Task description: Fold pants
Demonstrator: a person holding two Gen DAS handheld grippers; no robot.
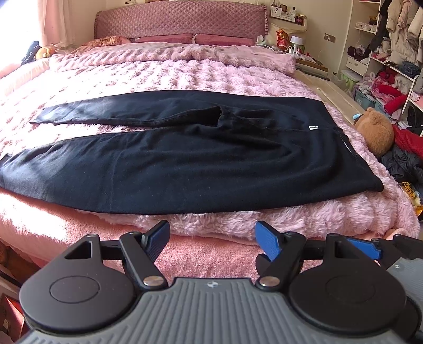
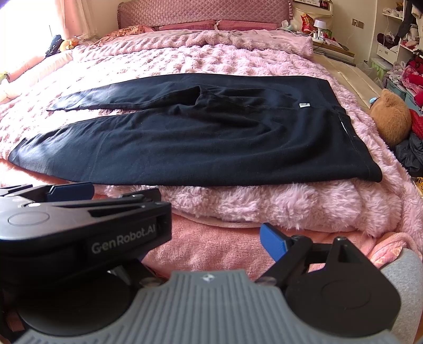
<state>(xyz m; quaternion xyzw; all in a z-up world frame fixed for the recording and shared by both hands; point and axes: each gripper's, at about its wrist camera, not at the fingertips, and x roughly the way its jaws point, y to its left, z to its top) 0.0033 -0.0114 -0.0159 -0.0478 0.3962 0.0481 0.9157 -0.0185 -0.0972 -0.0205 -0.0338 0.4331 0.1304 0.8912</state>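
Black pants (image 1: 185,156) lie flat on the pink fluffy blanket (image 1: 185,71), waistband to the right, both legs stretching left and spread apart. They also show in the right wrist view (image 2: 201,137). My left gripper (image 1: 211,235) is open and empty, held off the bed's near edge, short of the pants. My right gripper (image 2: 211,238) is open and empty beside it; its left finger is hidden behind the left gripper's body (image 2: 79,219), only the right blue fingertip (image 2: 272,243) shows.
A brown teddy bear (image 1: 375,129) and a pile of clothes (image 1: 407,148) lie at the bed's right side. Shelves with clothes (image 1: 391,53) stand at the far right. Pillows and a pink headboard (image 1: 179,21) are at the far end.
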